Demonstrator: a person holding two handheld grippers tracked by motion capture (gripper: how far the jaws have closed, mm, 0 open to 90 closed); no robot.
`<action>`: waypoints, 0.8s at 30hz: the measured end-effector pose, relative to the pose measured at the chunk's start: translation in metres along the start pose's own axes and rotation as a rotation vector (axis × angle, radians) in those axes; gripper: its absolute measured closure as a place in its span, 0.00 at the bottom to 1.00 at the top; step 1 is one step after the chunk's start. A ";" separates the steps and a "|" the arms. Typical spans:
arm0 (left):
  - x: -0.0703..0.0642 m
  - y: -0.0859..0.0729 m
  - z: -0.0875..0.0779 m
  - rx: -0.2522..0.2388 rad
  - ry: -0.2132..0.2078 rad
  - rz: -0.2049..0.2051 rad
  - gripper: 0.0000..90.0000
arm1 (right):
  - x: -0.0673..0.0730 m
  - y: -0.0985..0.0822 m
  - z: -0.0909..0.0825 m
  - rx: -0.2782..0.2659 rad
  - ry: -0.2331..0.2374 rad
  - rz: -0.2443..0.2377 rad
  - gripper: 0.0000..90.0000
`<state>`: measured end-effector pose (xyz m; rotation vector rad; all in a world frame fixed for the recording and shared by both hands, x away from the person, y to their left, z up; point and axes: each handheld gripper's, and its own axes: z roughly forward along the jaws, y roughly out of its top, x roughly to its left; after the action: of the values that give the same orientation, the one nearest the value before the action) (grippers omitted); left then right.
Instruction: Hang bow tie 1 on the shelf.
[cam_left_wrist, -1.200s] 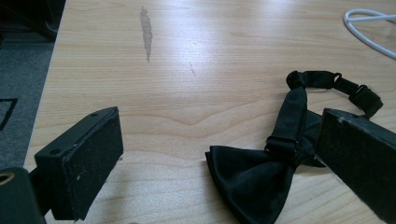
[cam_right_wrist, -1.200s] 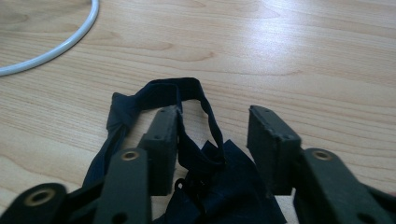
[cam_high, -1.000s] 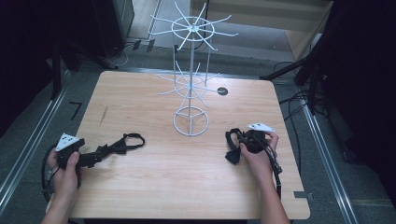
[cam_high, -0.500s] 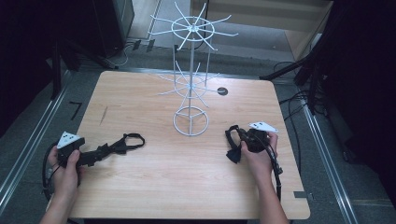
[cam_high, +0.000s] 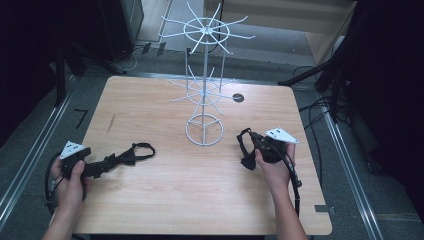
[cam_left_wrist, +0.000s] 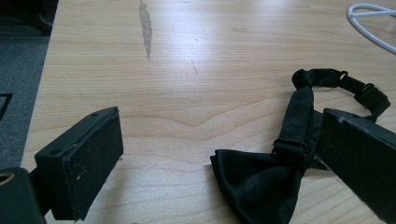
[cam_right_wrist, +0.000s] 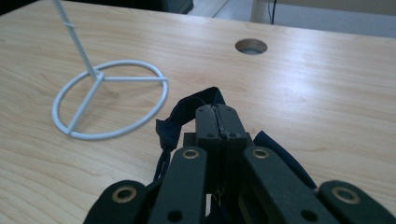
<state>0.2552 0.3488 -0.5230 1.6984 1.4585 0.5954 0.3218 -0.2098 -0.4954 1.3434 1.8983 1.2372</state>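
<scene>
I have two bow ties on the wooden table, one at each hand. My right gripper sits just right of the white wire rack, near the ring of its base. In the right gripper view its jaws are pressed flat together with a dark blue bow tie pinched in the seam — the strap loops out past the left of the tips and more fabric shows at the right, behind the linkage. In the high view that tie hangs at the front of the gripper, with the person's right hand wrapped around the body. The jaws have just been closing, and the fabric is between them.

My left gripper lies low over the table at the left edge, pointing right, with the left hand behind it. In the left gripper view its jaws stand wide apart. The black bow tie lies flat on the wood between them, well over toward the right jaw, which covers part of it — I cannot tell whether that pad touches it. The left jaw is well clear. The tie's strap curves away beyond the jaw tip toward the rack base. The round hole in the tabletop lies beyond the right gripper.
</scene>
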 end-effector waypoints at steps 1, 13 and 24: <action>0.000 0.000 0.000 0.000 -0.001 0.000 0.02 | 0.001 0.001 -0.001 -0.007 0.006 -0.002 1.00; 0.000 0.000 0.000 -0.001 -0.004 0.000 0.02 | 0.013 0.015 -0.017 -0.071 0.026 -0.026 1.00; 0.000 0.000 0.000 0.000 -0.005 -0.001 0.02 | 0.028 0.027 -0.028 -0.125 0.061 -0.048 1.00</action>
<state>0.2555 0.3487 -0.5230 1.6973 1.4558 0.5903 0.3006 -0.1921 -0.4561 1.2018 1.8495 1.3635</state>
